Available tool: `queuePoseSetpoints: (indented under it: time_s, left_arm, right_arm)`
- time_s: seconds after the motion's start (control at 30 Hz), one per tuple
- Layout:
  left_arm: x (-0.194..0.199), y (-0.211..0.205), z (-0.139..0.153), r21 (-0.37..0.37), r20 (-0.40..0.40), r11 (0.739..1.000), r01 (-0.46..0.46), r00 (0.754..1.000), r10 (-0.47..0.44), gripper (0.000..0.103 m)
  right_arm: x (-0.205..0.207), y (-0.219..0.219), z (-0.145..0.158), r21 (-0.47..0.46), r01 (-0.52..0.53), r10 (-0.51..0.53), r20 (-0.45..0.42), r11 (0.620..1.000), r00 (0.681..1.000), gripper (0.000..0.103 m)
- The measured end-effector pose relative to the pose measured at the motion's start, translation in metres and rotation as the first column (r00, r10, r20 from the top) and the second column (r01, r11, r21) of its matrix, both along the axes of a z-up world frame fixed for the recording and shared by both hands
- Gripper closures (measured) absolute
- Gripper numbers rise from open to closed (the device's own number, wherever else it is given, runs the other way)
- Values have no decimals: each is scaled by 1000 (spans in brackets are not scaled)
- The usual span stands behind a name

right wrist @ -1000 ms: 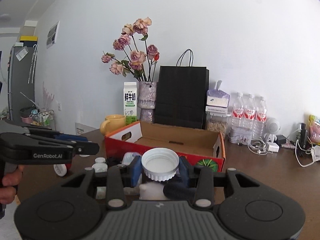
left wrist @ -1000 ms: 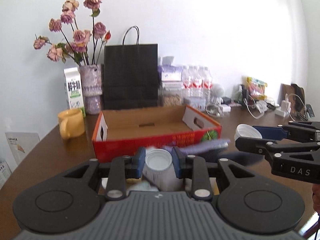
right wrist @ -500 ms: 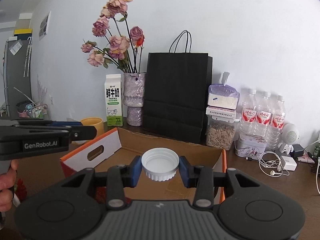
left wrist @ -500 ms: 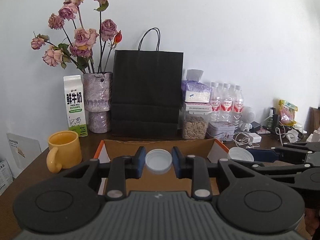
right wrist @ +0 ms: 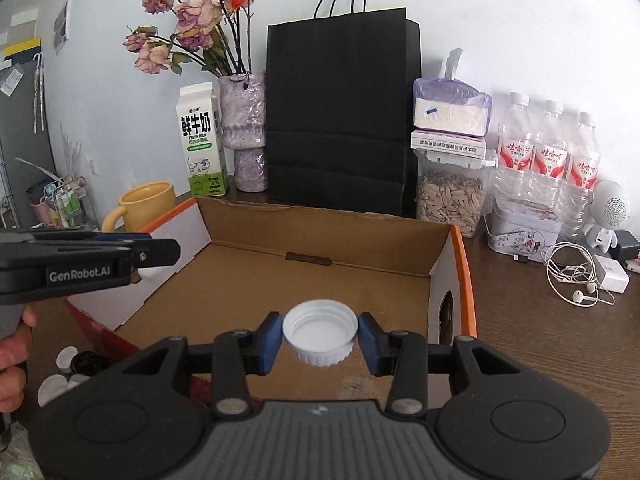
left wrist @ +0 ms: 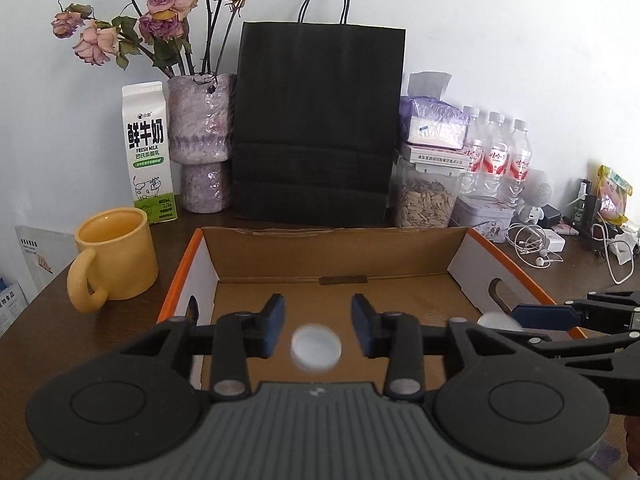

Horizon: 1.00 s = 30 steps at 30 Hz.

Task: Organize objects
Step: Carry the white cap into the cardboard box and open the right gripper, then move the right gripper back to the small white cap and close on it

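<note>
An open cardboard box (left wrist: 460, 256) with orange edges lies under both grippers; its floor (right wrist: 320, 272) is bare. My left gripper (left wrist: 318, 326) hangs over it with its jaws opening. A small white cap (left wrist: 316, 347), blurred, is dropping below the pads and touches neither. My right gripper (right wrist: 320, 336) is over the box's right half, its jaws opening too. A larger white cap (right wrist: 320, 330) is level between its pads with a sliver of gap on each side. The left gripper (right wrist: 164, 250) shows from the side; the right gripper (left wrist: 520, 316) shows in the left wrist view.
A yellow mug (left wrist: 116, 256), milk carton (left wrist: 148, 152), flower vase (left wrist: 202, 140), black paper bag (left wrist: 316, 120), seed jar (left wrist: 428, 200) and water bottles (left wrist: 500, 156) ring the box's far side. Earphone cables (right wrist: 572, 276) lie right. Several loose caps (right wrist: 60, 380) lie front left, near a hand (right wrist: 12, 360).
Both grippers moved forward from the box's front to above its inside, carrying their caps. The left pads spread and its small cap fell free. The right pads eased off the large cap.
</note>
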<state>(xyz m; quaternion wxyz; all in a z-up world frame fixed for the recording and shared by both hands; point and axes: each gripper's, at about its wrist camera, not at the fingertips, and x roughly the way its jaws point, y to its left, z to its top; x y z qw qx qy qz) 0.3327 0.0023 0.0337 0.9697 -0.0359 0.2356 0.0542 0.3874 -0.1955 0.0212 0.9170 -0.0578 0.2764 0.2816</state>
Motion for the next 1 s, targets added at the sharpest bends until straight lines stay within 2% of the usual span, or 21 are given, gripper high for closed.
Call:
queuePoseSetpoints:
  time_s: [0.03, 0.07, 0.1, 0.17, 0.27, 0.57, 1.0]
  left_arm:
    - [-1, -2, 0, 8, 8, 1000, -5, 1000, 4, 29]
    - [-2, -3, 0, 17, 13, 1000, -13, 1000, 13, 12]
    - [-3, -5, 1, 25, 23, 999, -23, 999, 22, 8]
    - [-5, -6, 3, 29, 37, 999, -27, 999, 26, 0]
    - [-6, -6, 5, 26, 39, 999, -29, 999, 28, 0]
    - [-18, -10, 16, 22, 62, 999, -30, 998, 28, 0]
    - [-81, -15, 34, 22, 92, 1000, -12, 996, 10, 0]
  right_arm:
    - [0, -1, 0, 2, 4, -4, 0, 1000, 1000, 36]
    - [0, -2, 0, 4, 10, -10, 3, 1000, 1000, 21]
    - [0, -2, 0, 2, 16, -16, 5, 1000, 1000, 16]
    - [0, -3, 1, 1, 22, -22, 8, 1000, 1000, 12]
    - [0, -3, 1, -3, 26, -26, 9, 1000, 1000, 4]
    - [-15, -6, 13, -9, 46, -45, 64, 999, 997, 1]
    - [-84, -29, 32, 20, 78, -80, 130, 997, 988, 0]
